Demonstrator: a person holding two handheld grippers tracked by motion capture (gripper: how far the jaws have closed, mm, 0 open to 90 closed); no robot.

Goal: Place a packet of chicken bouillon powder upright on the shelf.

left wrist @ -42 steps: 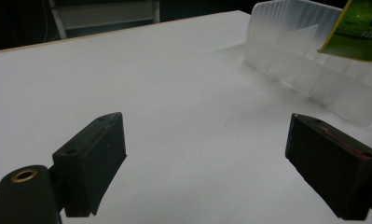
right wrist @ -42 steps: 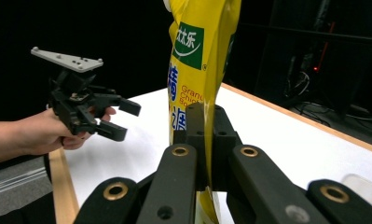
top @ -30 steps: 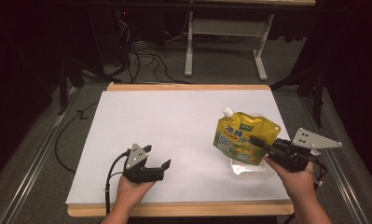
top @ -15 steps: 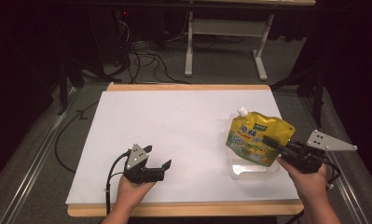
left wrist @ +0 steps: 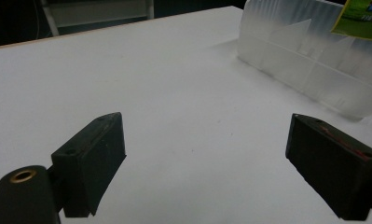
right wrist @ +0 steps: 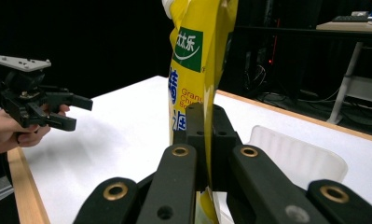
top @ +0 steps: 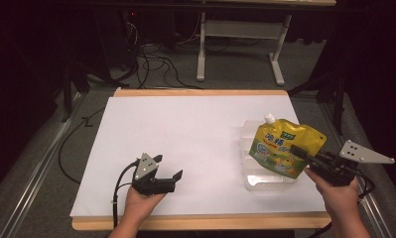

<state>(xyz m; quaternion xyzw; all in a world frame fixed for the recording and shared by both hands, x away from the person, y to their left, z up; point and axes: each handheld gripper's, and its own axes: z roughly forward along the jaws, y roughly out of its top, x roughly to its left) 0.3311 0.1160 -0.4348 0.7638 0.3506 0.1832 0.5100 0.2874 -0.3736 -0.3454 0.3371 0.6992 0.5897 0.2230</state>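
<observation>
A yellow spouted pouch (top: 284,146) with green and blue print hangs upright above a clear plastic tray (top: 257,178) at the right of the white table. My right gripper (top: 299,151) is shut on the pouch's lower edge; in the right gripper view the pouch (right wrist: 197,70) rises from between the pinched jaws, with the tray (right wrist: 295,158) behind and below. My left gripper (top: 166,174) rests near the front edge, jaws open and nothing between them. The left gripper view has the tray (left wrist: 309,70) ahead at the right and a corner of the pouch (left wrist: 361,21) above it.
The white sheet (top: 185,134) covers a wood-edged table (top: 200,221). Cables (top: 146,54) and a metal stand (top: 235,44) lie on the dark floor beyond the far edge. The person's hands enter from the bottom.
My right gripper carried the pouch to the right and slightly down, over the clear tray. My left gripper stayed where it was.
</observation>
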